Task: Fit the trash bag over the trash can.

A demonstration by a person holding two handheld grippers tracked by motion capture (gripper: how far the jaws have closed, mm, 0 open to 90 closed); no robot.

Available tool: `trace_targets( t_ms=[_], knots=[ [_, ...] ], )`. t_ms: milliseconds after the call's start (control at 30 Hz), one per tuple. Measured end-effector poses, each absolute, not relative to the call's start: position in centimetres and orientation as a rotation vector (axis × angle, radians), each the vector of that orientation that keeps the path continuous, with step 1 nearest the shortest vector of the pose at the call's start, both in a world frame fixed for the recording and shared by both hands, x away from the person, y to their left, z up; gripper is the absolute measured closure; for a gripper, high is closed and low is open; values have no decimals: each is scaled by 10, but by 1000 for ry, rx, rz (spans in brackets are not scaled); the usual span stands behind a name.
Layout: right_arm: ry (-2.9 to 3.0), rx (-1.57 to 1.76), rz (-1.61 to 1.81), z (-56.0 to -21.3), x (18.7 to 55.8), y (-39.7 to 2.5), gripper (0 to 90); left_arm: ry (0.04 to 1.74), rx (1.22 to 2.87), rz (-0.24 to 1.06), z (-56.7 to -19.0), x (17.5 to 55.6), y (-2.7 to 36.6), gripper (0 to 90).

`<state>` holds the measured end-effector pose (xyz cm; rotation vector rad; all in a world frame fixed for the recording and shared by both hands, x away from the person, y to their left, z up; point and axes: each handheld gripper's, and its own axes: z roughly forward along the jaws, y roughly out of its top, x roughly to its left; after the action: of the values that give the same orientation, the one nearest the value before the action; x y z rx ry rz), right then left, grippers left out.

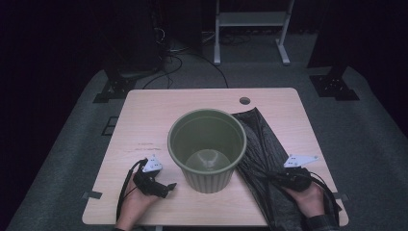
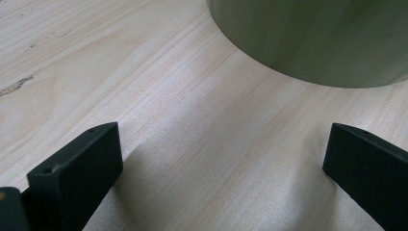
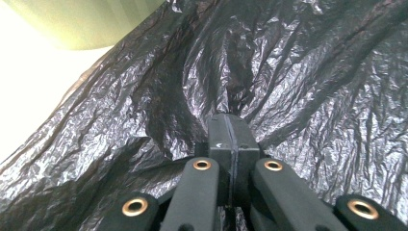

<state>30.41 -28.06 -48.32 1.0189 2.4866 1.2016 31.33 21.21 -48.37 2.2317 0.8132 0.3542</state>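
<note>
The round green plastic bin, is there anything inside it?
The round green plastic bin looks empty: its pale shiny bottom shows bare. The near inner wall is hidden by the rim, so that strip cannot be checked.

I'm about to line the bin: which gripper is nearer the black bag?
Right. The right gripper rests on the black bag, jaws closed with plastic bunched at their tips. The left gripper sits open on bare table, across the green bin from the bag.

No readable writing anywhere.

The table (image 1: 144, 115) carries a faint reddish mark left of the green bin (image 1: 207, 149), too small and blurred to read; the bin and the black plastic bag (image 3: 288, 72) bear no lettering.
</note>
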Motion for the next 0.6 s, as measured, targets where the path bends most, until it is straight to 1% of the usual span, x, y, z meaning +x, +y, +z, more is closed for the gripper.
trace_targets(
  t_ms=[33, 67, 133, 200, 267, 300, 333, 467, 533, 600],
  knots=[
    [2484, 1021, 1197, -483, 304, -280, 864, 814, 2232, 354, -484, 313, 212, 0],
    [2479, 1024, 1188, -481, 303, -280, 810, 814, 2231, 354, -484, 313, 212, 0],
    [2462, 1033, 1170, -478, 301, -279, 745, 813, 2232, 354, -484, 313, 212, 0],
    [2441, 1038, 1161, -472, 299, -278, 647, 813, 2232, 354, -484, 313, 212, 0],
    [2417, 1049, 1130, -464, 298, -277, 585, 813, 2232, 354, -484, 313, 212, 0],
    [2403, 1054, 1120, -461, 298, -277, 533, 813, 2232, 354, -484, 313, 212, 0],
    [2375, 1072, 1092, -457, 299, -277, 481, 813, 2232, 354, -484, 313, 212, 0],
    [2318, 1151, 1026, -451, 312, -280, 322, 813, 2232, 354, -484, 313, 212, 0],
    [2306, 1158, 992, -451, 317, -280, 273, 814, 2232, 354, -484, 313, 212, 0],
    [2302, 1175, 975, -453, 324, -281, 196, 814, 2231, 354, -484, 313, 212, 0]
  ],
)
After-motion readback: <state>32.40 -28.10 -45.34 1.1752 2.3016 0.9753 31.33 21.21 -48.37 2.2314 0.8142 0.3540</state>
